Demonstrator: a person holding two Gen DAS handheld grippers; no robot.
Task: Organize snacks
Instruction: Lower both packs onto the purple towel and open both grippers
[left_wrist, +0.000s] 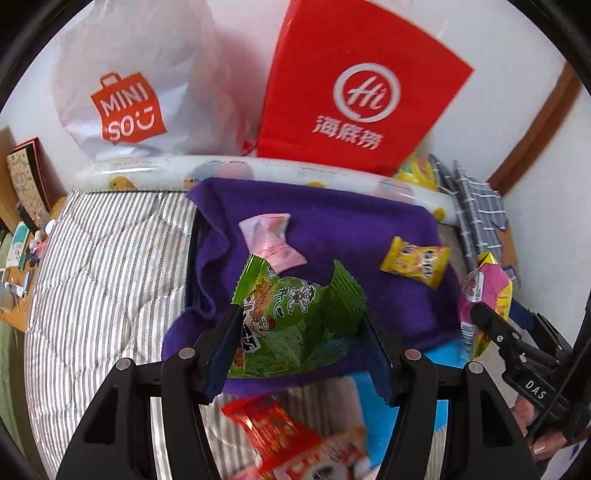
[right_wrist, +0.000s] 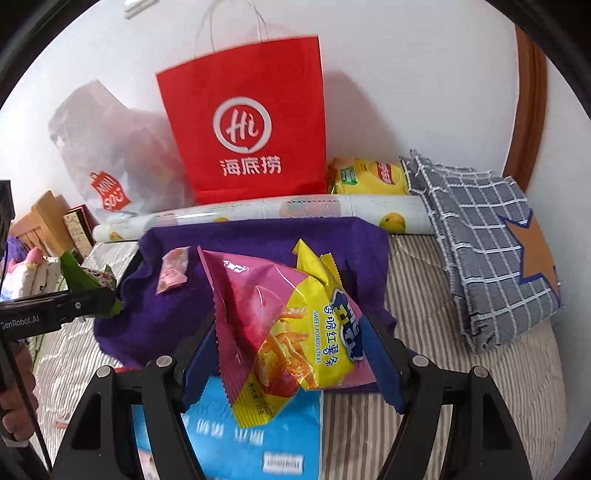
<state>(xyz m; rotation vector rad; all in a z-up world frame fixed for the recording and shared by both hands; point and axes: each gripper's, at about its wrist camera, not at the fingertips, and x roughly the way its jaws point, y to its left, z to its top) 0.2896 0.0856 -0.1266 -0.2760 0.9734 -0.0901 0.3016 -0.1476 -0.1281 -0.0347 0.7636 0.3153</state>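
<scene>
- The left gripper (left_wrist: 299, 332) squeezes a green snack bag (left_wrist: 295, 325) above the purple cloth (left_wrist: 332, 221).
- The right gripper (right_wrist: 291, 343) pinches a pink-and-yellow bag (right_wrist: 295, 328) reading "SWEET POTATO STICKS".
- A red bag (right_wrist: 243, 133) says "Hi".

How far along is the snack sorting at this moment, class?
Already set on the purple cloth: a pink packet and a yellow packet. In hand: the left gripper holds a green snack bag, and the right gripper holds a pink-and-yellow sweet potato sticks bag. Left: a red packet and a blue pack lie off the cloth.
</scene>
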